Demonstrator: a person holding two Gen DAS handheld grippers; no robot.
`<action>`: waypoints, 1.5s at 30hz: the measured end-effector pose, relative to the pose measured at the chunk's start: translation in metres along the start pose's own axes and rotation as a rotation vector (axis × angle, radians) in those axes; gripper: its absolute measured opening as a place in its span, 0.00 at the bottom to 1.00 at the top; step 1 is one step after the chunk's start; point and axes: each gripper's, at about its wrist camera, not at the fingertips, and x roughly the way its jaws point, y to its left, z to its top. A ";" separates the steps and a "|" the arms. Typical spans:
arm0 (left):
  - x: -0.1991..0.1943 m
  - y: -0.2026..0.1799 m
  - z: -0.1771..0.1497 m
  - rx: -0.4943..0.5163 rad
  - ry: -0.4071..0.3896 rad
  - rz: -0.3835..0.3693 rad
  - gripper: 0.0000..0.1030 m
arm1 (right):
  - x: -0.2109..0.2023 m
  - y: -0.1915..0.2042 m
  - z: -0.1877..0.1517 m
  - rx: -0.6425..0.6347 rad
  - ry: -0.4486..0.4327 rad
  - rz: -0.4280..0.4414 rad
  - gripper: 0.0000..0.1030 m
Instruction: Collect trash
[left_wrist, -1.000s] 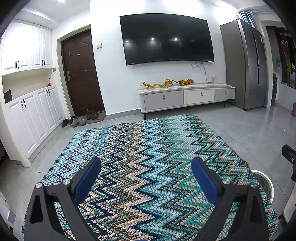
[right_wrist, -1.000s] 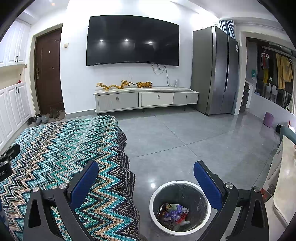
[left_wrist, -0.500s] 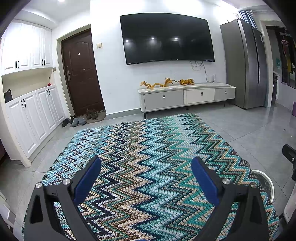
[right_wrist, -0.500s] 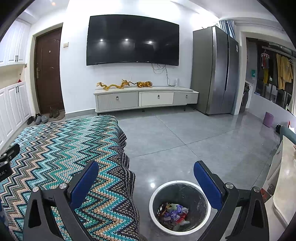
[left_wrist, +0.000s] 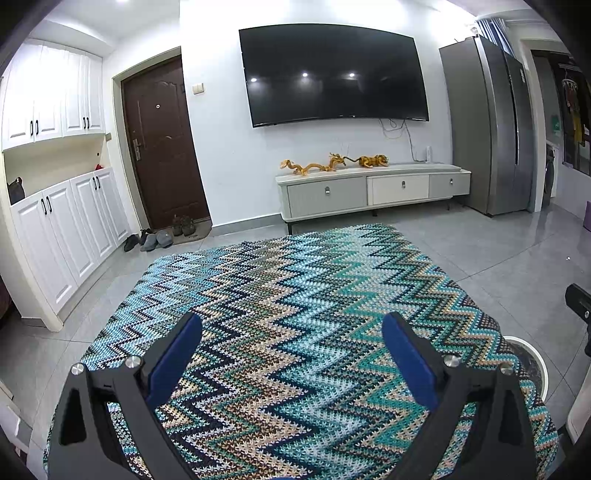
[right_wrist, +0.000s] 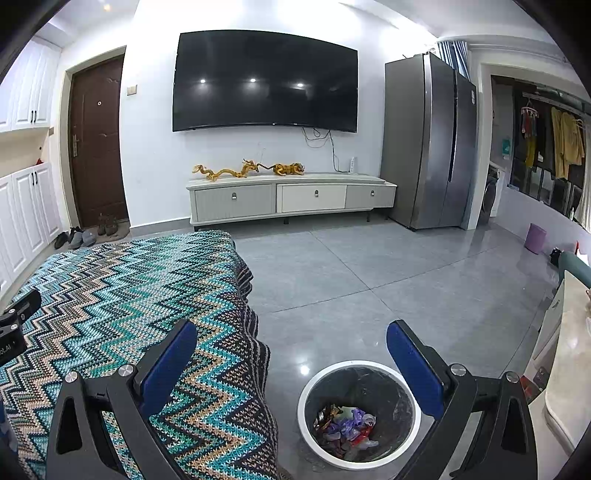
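Hovering with jaws wide and empty, both grippers (left_wrist: 291, 325) (right_wrist: 291, 332) flank the bin (right_wrist: 358, 413), whose wrappers (right_wrist: 345, 424) suggest collecting is done.

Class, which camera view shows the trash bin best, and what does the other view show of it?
The right wrist view is best: the trash bin shows its whole white rim and the wrappers lying inside, between the open right tool fingers. The left wrist view shows only a sliver of its rim behind the zigzag cloth.
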 end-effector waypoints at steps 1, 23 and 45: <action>0.000 0.000 0.000 0.000 0.000 0.000 0.95 | 0.000 0.000 0.000 0.000 0.000 0.000 1.00; 0.002 0.001 -0.001 0.000 0.002 -0.001 0.95 | 0.002 0.001 -0.002 -0.005 0.002 0.000 1.00; 0.003 0.008 0.000 -0.026 0.008 0.010 0.95 | 0.006 0.003 -0.001 -0.016 0.012 -0.001 1.00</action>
